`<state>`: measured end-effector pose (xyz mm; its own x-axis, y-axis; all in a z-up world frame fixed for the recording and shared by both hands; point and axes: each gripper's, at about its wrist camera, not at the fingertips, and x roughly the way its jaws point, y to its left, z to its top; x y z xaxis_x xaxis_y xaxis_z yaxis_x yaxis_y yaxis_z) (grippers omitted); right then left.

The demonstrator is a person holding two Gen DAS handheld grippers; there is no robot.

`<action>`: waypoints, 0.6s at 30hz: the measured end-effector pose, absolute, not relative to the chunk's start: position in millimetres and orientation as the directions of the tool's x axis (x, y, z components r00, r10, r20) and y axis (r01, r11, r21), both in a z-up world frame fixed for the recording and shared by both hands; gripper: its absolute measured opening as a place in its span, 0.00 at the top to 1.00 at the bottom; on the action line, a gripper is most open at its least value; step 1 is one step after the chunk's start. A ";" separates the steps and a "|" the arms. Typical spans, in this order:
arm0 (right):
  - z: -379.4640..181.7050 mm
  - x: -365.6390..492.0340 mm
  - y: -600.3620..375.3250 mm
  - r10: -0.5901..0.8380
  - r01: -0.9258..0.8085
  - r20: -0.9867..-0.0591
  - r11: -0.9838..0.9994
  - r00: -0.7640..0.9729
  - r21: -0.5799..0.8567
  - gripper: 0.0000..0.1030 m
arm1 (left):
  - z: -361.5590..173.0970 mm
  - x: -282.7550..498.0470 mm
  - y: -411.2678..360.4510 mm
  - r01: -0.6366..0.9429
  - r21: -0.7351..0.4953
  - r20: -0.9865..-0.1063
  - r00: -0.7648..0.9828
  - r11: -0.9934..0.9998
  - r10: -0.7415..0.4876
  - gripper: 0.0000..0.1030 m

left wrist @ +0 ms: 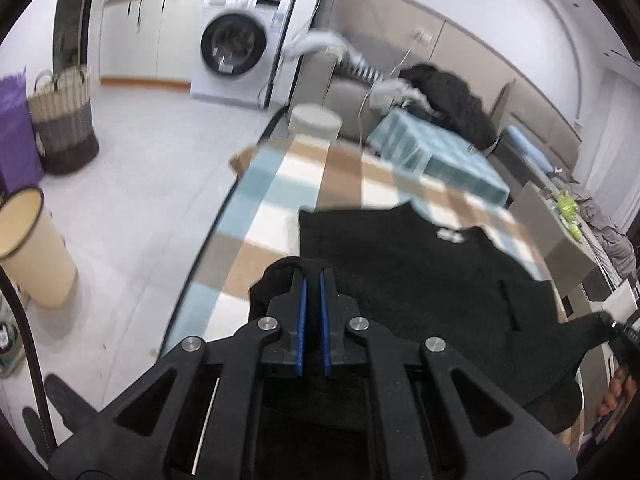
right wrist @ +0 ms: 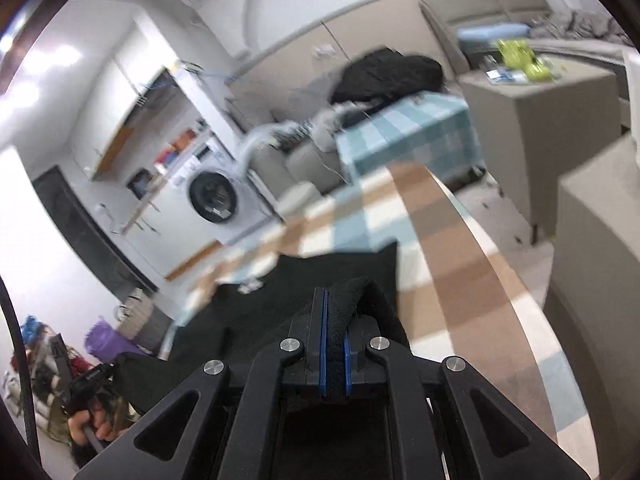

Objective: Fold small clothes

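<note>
Two corners of one black top are pinched, one per gripper, and the step in hand looks like carrying the near hem over toward the collar.

Left wrist view: the left gripper (left wrist: pixel 313 280) sits low in the centre, its jaws pressed nearly together on a bunched corner of the top (left wrist: pixel 400 272). The rest of the garment lies across the checked worktop (left wrist: pixel 280 184), spreading toward the right of the frame, with the collar and a small white label at centre right. At the far right edge the cloth rises to a peak where the right gripper (left wrist: pixel 618 330) pinches it. To fold well from here, I judge this hand should travel level with the other, so the lifted edge stays taut and straight, not sagging in the middle.

Right wrist view: the right gripper (right wrist: pixel 335 320) is low in the centre, its jaws clamped on a thick fold of the black knit, which loops over the fingertips. The top (right wrist: pixel 320 276) stretches away toward the lower left, where the left gripper (right wrist: pixel 90 380) and a hand (right wrist: pixel 90 426) appear. The worktop (right wrist: pixel 460 260) runs up the middle of the frame. The frame is blurred, so finer creases cannot be read. Lining this corner up with the shoulder before letting go should give a square fold; releasing one side early would likely skew it.
</note>
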<state>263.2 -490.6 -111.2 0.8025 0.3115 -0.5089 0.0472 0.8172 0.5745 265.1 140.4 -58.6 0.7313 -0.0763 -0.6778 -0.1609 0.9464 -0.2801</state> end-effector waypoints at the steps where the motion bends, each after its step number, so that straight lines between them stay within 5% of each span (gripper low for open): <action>1: -118.3 264.2 -491.3 0.313 0.059 -0.525 0.816 0.791 0.575 0.95 | -68.1 271.3 141.2 -0.171 -0.283 -0.693 0.717 0.944 -0.078 0.97; 8: -168.1 265.8 -498.7 0.305 0.160 -0.665 0.825 0.682 0.543 0.93 | -111.0 279.6 140.8 -0.191 -0.240 -0.753 0.655 0.952 -0.058 0.94; 9: -171.1 265.5 -498.3 0.311 0.161 -0.681 0.829 0.663 0.535 0.88 | -114.0 277.2 140.8 -0.192 -0.232 -0.756 0.652 0.954 -0.053 0.90; 11: -172.7 259.6 -497.6 0.308 0.160 -0.698 0.840 0.647 0.519 0.70 | -116.2 270.9 140.3 -0.205 -0.200 -0.772 0.635 0.958 -0.025 0.63; 12: -172.5 255.3 -497.4 0.302 0.164 -0.712 0.847 0.635 0.505 0.54 | -117.8 261.8 142.2 -0.213 -0.197 -0.775 0.632 0.957 -0.019 0.54; 13: -172.0 248.3 -497.4 0.308 0.158 -0.711 0.847 0.632 0.508 0.51 | -117.4 254.5 144.5 -0.217 -0.202 -0.775 0.631 0.955 -0.021 0.44; 18: -169.9 207.2 -490.7 0.350 0.079 -0.706 0.864 0.616 0.497 0.49 | -124.5 204.6 145.7 -0.198 -0.207 -0.792 0.608 0.958 -0.045 0.41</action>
